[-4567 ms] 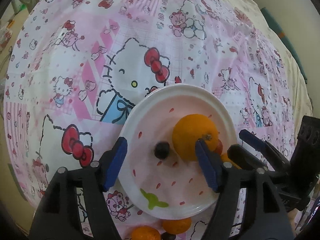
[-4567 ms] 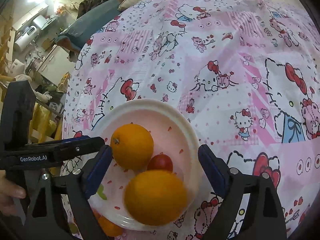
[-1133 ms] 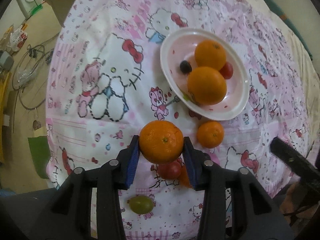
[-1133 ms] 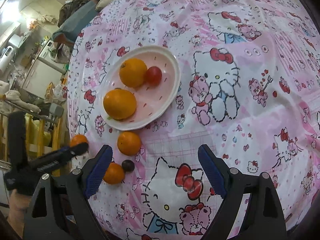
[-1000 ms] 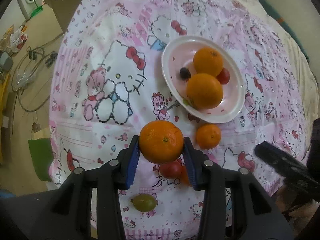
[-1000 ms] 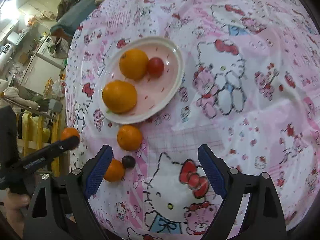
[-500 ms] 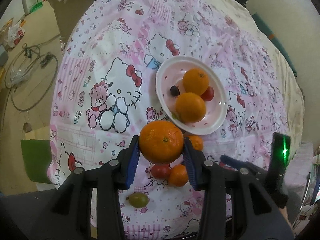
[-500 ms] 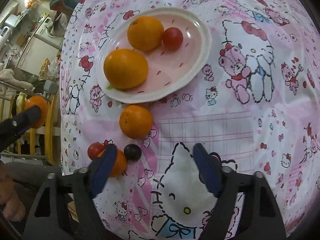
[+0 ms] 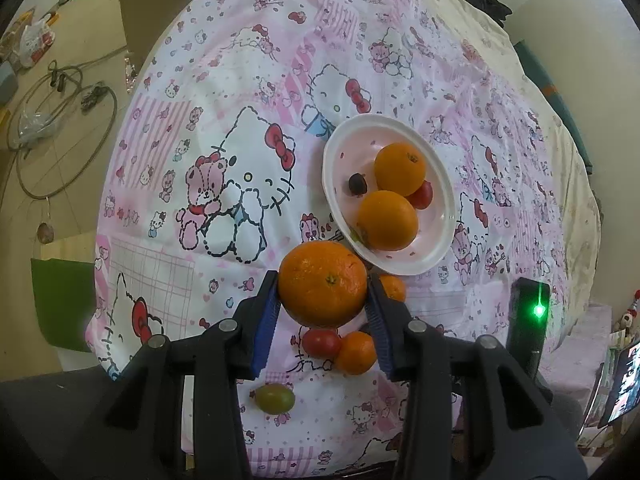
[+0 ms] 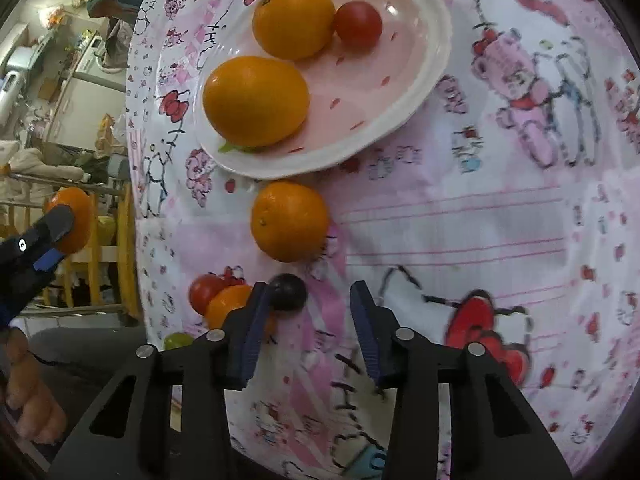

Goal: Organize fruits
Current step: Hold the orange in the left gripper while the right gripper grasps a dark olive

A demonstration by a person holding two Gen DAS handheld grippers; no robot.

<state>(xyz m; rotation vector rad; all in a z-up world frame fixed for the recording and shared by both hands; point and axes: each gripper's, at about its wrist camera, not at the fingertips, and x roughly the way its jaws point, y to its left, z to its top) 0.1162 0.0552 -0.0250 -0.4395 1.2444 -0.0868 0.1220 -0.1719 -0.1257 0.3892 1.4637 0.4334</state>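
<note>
Left gripper (image 9: 323,308) clamps a large orange (image 9: 322,283) above the cloth. Right gripper (image 10: 306,312) gapes beside a dark grape (image 10: 287,293). Beyond, the plate (image 10: 400,120) is crowded; a dropped orange may roll off.

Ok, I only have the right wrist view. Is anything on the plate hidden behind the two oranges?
Observer: Yes. The left wrist view shows a dark grape on the plate, on the side your oranges block.
Operator: And how is the grip on the other side? I just see one finger and some orange.
Observer: The left tongs are shut on a large orange, with a blue pad pressed against each side and its stem end facing the camera.
</note>
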